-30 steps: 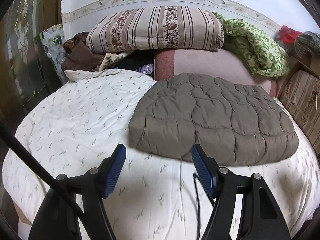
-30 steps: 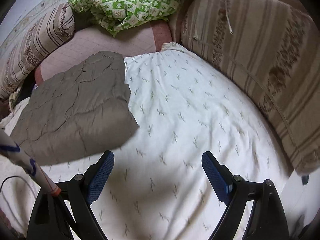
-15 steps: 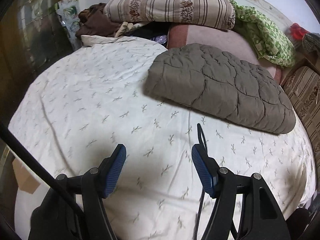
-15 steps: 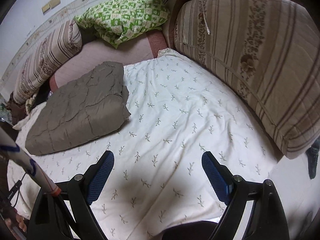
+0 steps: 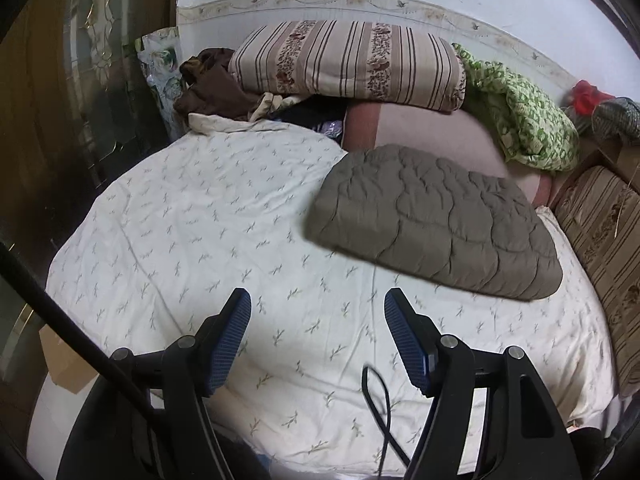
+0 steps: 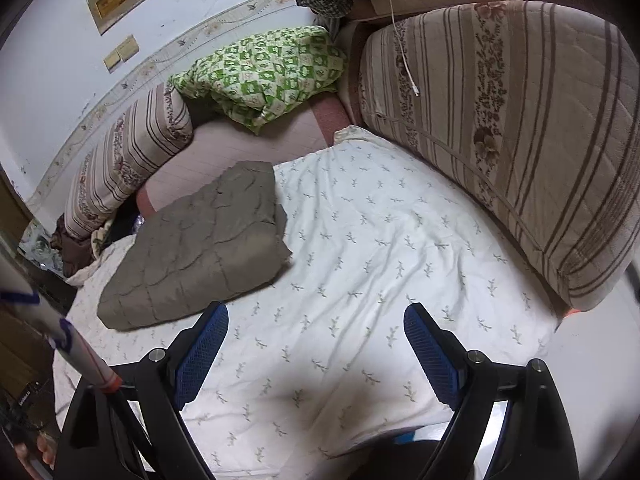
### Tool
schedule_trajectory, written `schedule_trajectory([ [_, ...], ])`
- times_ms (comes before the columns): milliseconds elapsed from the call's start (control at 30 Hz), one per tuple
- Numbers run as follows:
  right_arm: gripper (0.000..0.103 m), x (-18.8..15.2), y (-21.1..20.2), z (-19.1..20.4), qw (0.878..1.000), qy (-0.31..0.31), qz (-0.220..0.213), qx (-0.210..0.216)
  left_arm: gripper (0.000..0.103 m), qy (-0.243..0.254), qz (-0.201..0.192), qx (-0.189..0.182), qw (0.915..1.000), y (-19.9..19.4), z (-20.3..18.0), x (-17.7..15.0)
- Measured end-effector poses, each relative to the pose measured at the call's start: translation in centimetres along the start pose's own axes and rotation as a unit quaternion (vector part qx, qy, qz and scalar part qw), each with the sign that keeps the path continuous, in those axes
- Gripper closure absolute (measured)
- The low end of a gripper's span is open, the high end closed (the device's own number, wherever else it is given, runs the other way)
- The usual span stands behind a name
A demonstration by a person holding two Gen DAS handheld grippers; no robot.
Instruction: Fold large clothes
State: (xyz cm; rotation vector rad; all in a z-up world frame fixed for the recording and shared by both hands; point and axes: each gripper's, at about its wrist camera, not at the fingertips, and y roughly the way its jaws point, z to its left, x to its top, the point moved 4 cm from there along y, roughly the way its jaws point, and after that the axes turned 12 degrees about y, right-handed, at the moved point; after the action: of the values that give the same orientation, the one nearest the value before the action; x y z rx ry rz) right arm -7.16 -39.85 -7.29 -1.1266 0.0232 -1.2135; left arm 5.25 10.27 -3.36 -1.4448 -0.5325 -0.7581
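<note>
Above the near edge of the bed, left gripper with black arms and blue ribbed pads spread wide, nothing between them, only white leaf-printed bedsheet below; right gripper likewise parted and empty, hanging over the same sheet nearer the right side. Farther out, toward the head of the bed, grey-brown quilted padded garment lying as a thick, tidy rectangular bundle, apart from both tools, its far end resting on a dusty-pink blanket, its near end on the white sheet; seen from the right wrist as the same flat packet with stacked layers showing at the right-hand edge. Beyond that, a striped beige floral bolster cushion against the wall, a crumpled green-and-white patterned quilt to its right, a heap of dark brown clothing to its left, and a large striped cushion along the right flank of the bed. Judging by the compact shape and squared edges, folding of this piece apparently complete and the bundle set down; no unfolded garment spread on the sheet. Possibly left to do: fetching another item from the brown heap, though impossible to tell whether that belongs to the job
</note>
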Motion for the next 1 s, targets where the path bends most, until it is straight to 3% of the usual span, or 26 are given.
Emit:
schedule_trajectory([
  [300, 0.010, 0.7, 6.7, 3.5, 1.000, 0.008, 0.022, 0.010, 0.034, -0.035, 0.016, -0.030, 0.9988, 6.4, -0.6, 4.2],
  [667, 0.010, 2.7, 18.1, 5.0, 0.995, 0.092, 0.027, 0.010, 0.034, -0.100, 0.023, -0.036, 0.9941, 16.4, 0.2, 9.1],
  [1000, 0.010, 4.8, 23.5, 5.6, 0.997, 0.076, 0.003, -0.005, 0.034, -0.159, 0.047, -0.043, 0.9852, 23.4, 5.4, 8.9],
])
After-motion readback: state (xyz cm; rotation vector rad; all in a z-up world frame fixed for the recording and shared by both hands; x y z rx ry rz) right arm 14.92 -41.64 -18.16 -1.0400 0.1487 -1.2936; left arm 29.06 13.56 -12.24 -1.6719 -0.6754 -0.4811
